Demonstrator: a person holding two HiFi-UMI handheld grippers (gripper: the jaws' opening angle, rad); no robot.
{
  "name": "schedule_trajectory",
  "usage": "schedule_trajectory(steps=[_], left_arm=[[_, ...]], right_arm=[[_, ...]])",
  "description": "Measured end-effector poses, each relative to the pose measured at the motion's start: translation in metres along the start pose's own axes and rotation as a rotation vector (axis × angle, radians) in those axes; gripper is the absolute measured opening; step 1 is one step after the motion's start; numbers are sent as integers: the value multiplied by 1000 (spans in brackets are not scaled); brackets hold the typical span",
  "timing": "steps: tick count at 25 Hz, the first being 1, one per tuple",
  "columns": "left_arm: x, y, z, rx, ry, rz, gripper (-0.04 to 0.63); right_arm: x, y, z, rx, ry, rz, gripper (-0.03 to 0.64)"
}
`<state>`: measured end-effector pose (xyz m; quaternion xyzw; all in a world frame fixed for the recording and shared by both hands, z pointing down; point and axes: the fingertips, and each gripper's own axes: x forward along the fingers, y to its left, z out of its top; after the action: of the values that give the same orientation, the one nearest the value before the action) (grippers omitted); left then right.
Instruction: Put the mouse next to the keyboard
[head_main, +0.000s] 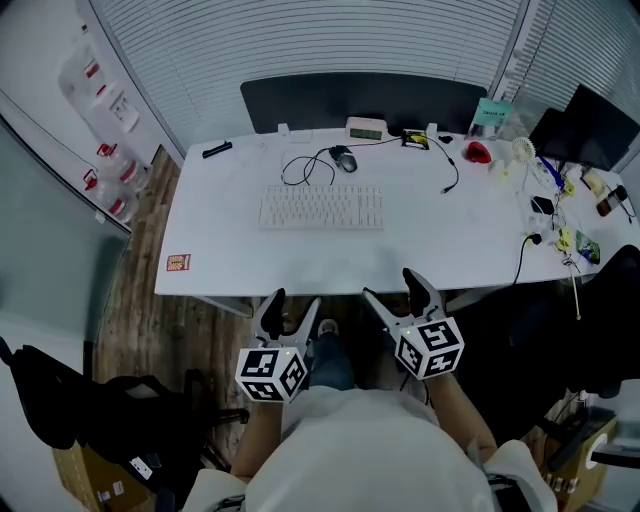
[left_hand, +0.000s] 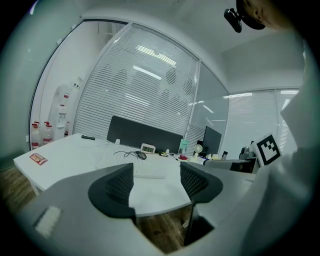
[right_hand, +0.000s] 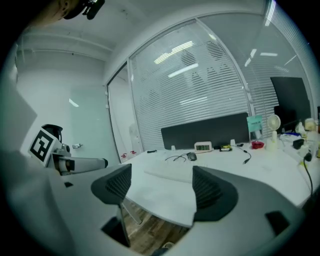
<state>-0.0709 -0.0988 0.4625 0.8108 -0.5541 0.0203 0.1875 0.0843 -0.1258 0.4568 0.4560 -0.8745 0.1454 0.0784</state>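
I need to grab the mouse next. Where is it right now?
In the head view, the mouse lies on the desk just beyond the keyboard, near the small clock.

My left tongs (head_main: 292, 302) and right tongs (head_main: 392, 286) hang at the near edge of the table (head_main: 220, 225), jaws apart with nothing between them. Bare white top lies between them and the keyboard (head_main: 321, 208). Both sides of the keyboard are bare: to the left as far as a small red sticker (head_main: 179, 263) near the corner, to the right as far as a black cable (head_main: 452, 172). Behind the keyboard sits the mouse (head_main: 343, 159), its looped cord (head_main: 300, 170) just to its left. A clock (head_main: 366, 129) and a dark partition (head_main: 362, 100) close off the far edge. The table's right end is crowded with small clutter (head_main: 555, 210) and cords.
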Motion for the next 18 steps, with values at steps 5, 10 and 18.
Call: schedule_trajectory(steps=[5, 10, 18], left_arm=[[40, 25, 21, 7, -4, -9, 296], [75, 49, 35, 10, 12, -27, 296], [121, 87, 53, 14, 27, -28, 296]], right_arm=[[47, -18, 18, -26, 17, -8, 366], [92, -35, 36, -36, 15, -25, 366], [169, -65, 52, -67, 37, -40, 366]])
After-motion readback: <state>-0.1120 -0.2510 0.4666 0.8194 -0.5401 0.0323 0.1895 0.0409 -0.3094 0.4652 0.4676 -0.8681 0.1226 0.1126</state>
